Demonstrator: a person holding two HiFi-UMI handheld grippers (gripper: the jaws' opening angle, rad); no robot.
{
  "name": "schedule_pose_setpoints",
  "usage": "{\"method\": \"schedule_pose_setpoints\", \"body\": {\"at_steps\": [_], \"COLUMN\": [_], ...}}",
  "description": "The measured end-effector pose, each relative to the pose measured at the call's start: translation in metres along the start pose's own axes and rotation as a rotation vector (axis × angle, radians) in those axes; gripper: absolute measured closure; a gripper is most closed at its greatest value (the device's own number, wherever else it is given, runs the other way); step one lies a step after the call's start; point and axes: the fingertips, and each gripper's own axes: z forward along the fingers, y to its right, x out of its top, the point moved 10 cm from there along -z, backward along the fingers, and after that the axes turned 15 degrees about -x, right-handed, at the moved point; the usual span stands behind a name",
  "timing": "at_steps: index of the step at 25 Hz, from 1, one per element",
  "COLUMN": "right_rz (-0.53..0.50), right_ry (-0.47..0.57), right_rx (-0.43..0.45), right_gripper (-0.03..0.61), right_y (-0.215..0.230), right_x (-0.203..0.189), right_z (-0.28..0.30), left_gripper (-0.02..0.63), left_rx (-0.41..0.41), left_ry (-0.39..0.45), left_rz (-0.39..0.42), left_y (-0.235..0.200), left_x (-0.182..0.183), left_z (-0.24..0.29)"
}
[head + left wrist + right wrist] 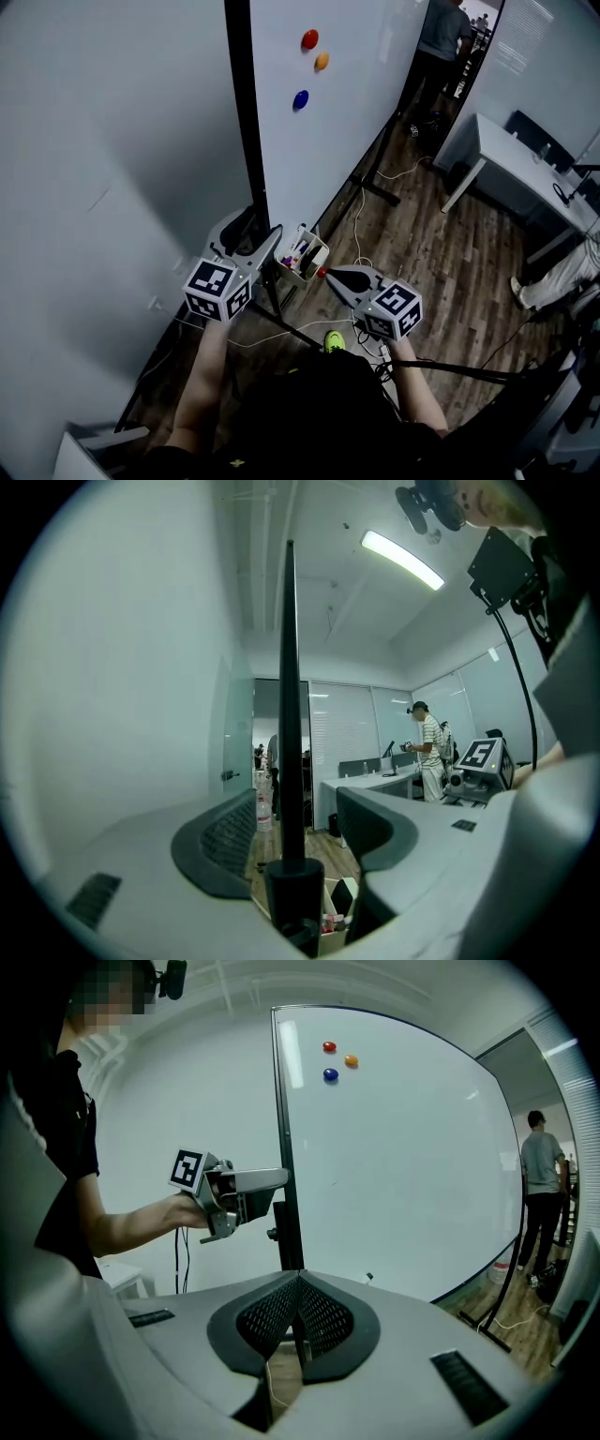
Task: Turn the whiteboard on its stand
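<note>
In the head view the whiteboard (347,112) stands upright and runs away to the far right on its stand. Its near black frame edge (242,112) is a vertical bar, and three magnets (310,39) sit high on the white face. The left gripper (261,234) is at the foot of that bar, and the bar looks to pass between its jaws. The right gripper (328,275) hangs lower and further right, apart from the frame, just beside a small box of markers (302,258) fixed to the stand. The left hand is therefore the nearer one, and I judge that any turn will be driven from this near edge, swinging the board about its upright axis. In the left gripper view the jaws stand wide. The black bar rises straight up between the left pad (220,841) and the right pad (370,822), with a gap showing on each side, so the claw straddles the frame without pressing on it. A thicker black fitting (295,883) of the stand sits low in the throat. In the right gripper view the two pads meet in a closed seam with nothing between them. The board's face spreads ahead and to the right, and the left gripper is seen side-on at the frame edge.
</note>
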Motion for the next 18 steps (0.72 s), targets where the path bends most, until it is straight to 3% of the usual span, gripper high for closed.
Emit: {"method": "schedule_pose_setpoints", "body": {"at_steps": [13,18], "right_rz": [0.012,0.022], "right_ry": [-0.008,-0.010], "right_rx": [-0.046,-0.059], "right_gripper": [0.578,0.578], "right_y": [0.023,0.028], "right_x": [0.002,-0.001], "right_z": [0.000,-0.002], "left_gripper": [0.445,0.514], "left_rx": [-0.029,-0.004], "left_ry": [0.005,-0.005], "left_rz": [0.069,0.081], "left_y": [-0.012,-0.014], "left_x": [0.011,0.010], "left_z": [0.028,0.028]}}
